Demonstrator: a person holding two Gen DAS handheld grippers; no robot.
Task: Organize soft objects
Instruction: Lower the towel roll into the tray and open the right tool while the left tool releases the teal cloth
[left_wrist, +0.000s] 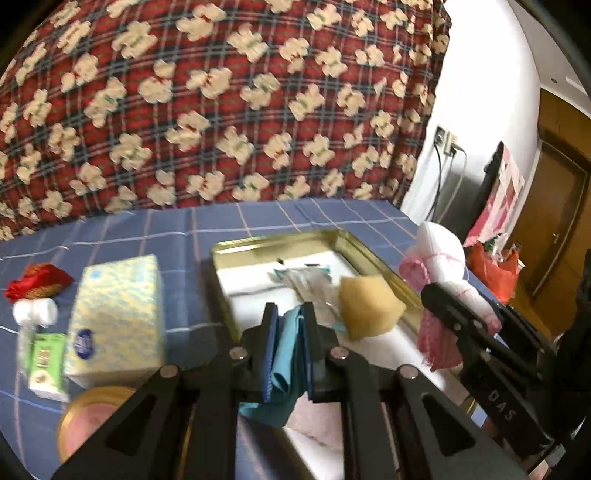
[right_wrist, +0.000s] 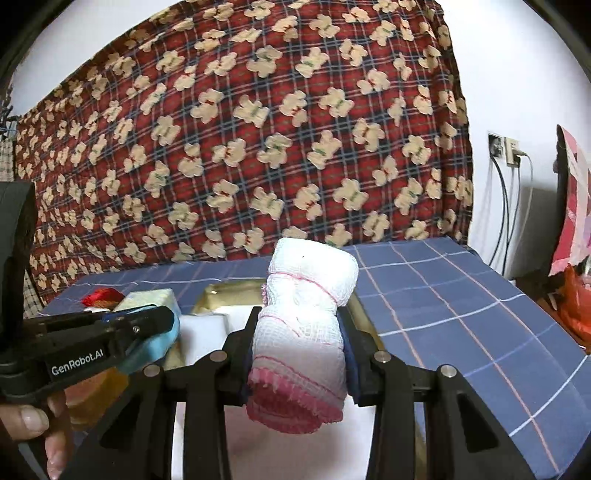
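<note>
The left gripper (left_wrist: 290, 321) is clamped on a teal cloth (left_wrist: 286, 354) that droops below its jaws, just short of the gold tray (left_wrist: 258, 242) ahead. Beside it, the right gripper (right_wrist: 297, 328) grips a rolled white-and-pink towel (right_wrist: 303, 317), its upper end standing past the fingertips, also over the tray's near side.

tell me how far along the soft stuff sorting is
Partway, it seems. Already in the gold tray: a yellow sponge and some small packets. In hand: the left gripper is shut on a teal cloth, and the right gripper clamps a rolled white and pink towel, both near the tray. Left on the blue cloth: the tissue pack, red fabric piece and white roll.
</note>
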